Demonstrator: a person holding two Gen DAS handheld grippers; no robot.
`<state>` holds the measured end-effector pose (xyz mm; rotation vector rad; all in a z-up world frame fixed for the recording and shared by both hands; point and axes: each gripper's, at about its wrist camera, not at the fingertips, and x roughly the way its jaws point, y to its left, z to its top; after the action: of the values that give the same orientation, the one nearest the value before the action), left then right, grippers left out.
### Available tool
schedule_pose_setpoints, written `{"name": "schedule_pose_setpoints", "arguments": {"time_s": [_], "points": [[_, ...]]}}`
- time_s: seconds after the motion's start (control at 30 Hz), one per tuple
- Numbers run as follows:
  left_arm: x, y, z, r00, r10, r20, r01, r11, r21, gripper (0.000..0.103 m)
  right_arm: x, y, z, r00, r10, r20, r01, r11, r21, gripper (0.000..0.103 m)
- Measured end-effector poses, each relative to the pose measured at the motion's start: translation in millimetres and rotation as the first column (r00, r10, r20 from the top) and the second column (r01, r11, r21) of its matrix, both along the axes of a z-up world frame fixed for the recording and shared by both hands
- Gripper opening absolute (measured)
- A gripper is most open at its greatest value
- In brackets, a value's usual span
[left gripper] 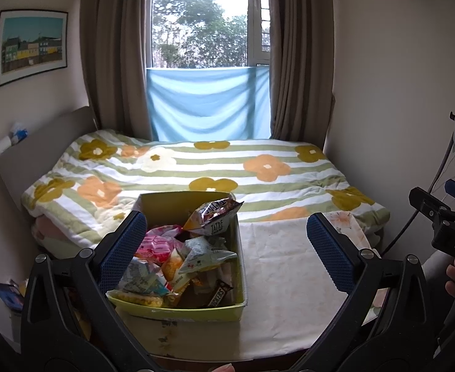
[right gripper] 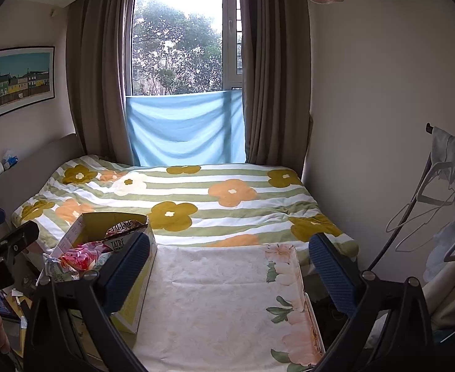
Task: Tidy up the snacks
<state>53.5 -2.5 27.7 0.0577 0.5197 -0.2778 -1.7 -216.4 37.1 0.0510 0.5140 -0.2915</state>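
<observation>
While both my grippers — left gripper point(left gripper: 225, 245), right gripper point(right gripper: 229, 271) — hang wide and empty, the snacks point(left gripper: 177, 257) sit heaped in the box point(left gripper: 177, 311) at near left — just begun or all returned, I cannot tell.

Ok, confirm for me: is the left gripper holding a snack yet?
No, the left gripper is open, empty, above the snack box.

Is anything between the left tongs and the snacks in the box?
Nothing visible. The left tongs are open with the yellow-green box just ahead, its top open and the snacks piled loose inside. The box wall is low on the near side.
</observation>
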Motion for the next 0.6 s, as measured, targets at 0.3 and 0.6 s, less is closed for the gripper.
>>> {"name": "schedule_pose_setpoints", "arguments": {"time_s": [0.3, 0.6], "points": [[4.2, -1.9, -3.3, 1.0, 0.008, -0.018, -0.008, 1.0, 0.007, 0.103, 0.0, 0.0, -1.5, 1.0, -0.005, -0.006, 0.005, 1.0, 0.003, 0.102], [7.7, 0.8, -7.0, 0.999, 0.015, -0.028, -0.015, 1.0, 0.003, 0.103, 2.1, 2.3, -4.5, 1.0, -0.012, -0.016, 0.013, 1.0, 0.011, 0.102]]}}
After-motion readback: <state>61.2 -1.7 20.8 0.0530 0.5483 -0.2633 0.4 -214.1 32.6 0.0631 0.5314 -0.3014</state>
